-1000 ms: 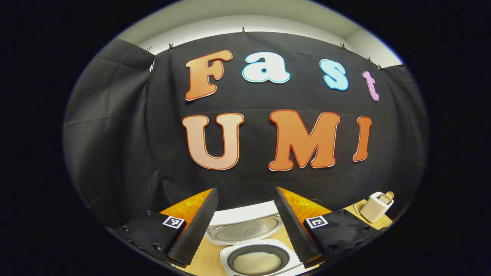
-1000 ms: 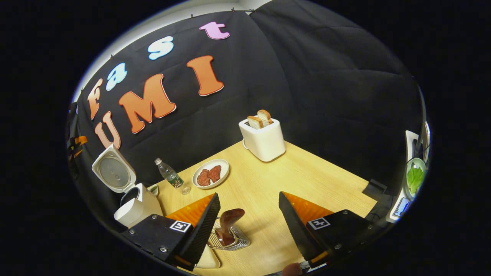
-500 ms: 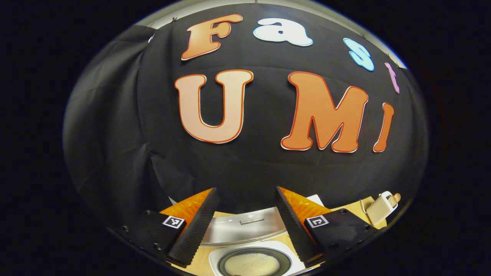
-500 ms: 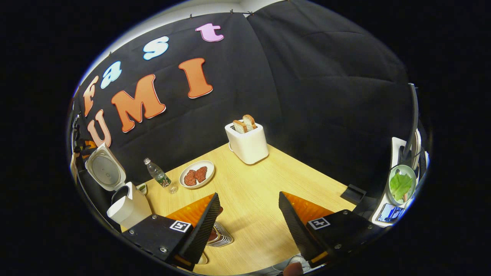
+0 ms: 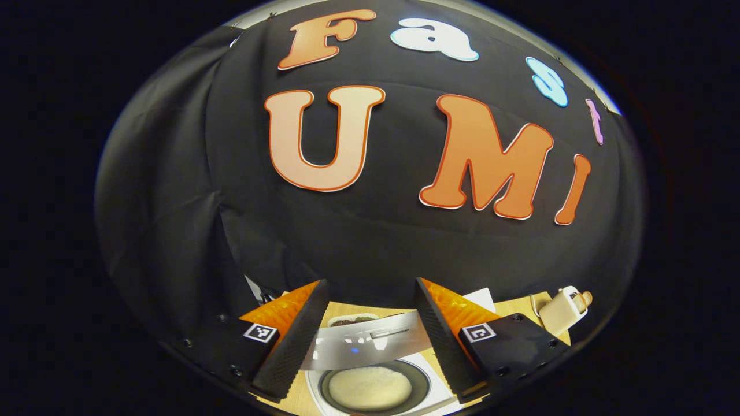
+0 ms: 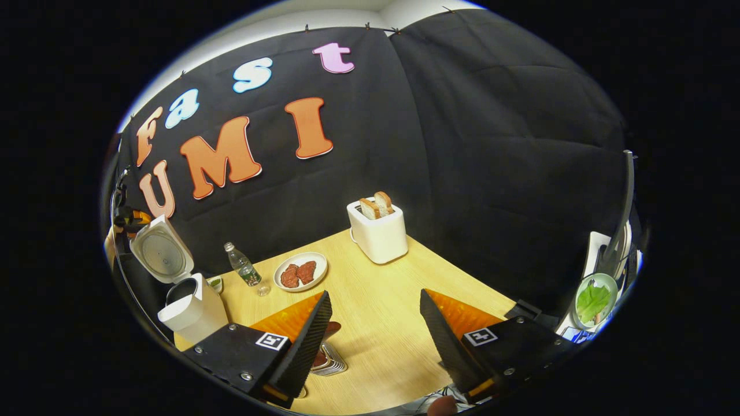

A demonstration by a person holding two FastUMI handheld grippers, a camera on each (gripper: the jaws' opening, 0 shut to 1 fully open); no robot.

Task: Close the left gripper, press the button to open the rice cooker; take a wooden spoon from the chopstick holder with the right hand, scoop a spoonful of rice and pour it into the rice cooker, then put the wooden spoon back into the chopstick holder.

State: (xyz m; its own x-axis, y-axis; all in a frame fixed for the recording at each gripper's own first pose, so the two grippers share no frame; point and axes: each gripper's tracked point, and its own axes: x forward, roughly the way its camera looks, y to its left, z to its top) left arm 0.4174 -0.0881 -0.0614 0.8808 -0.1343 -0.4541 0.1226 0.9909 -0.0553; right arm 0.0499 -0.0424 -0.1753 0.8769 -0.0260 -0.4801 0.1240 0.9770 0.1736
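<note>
In the left gripper view my left gripper [image 5: 371, 286] is open above the white rice cooker [image 5: 442, 387]. Its raised lid [image 5: 364, 345] crosses between the fingers, and white rice [image 5: 370, 388] lies in the dark inner pot. In the right gripper view my right gripper [image 6: 374, 294] is open over the wooden table [image 6: 393, 312] with nothing between its fingers. The wire chopstick holder [image 6: 330, 366] stands just beside its left finger, half hidden, with the brown wooden spoon [image 6: 331, 330] in it. The rice cooker [image 6: 193, 315] stands at the far left with its lid [image 6: 162, 249] up.
A white toaster [image 6: 378, 234] with two bread slices stands at the back of the table. A plate of red meat [image 6: 300, 271] and a small water bottle [image 6: 243, 270] sit between it and the cooker. A bowl of green leaves [image 6: 592, 300] is off to the right.
The left gripper has come in closer over the cooker, whose lid now shows edge-on. The right gripper has drawn back from the holder; the spoon stays in it.
</note>
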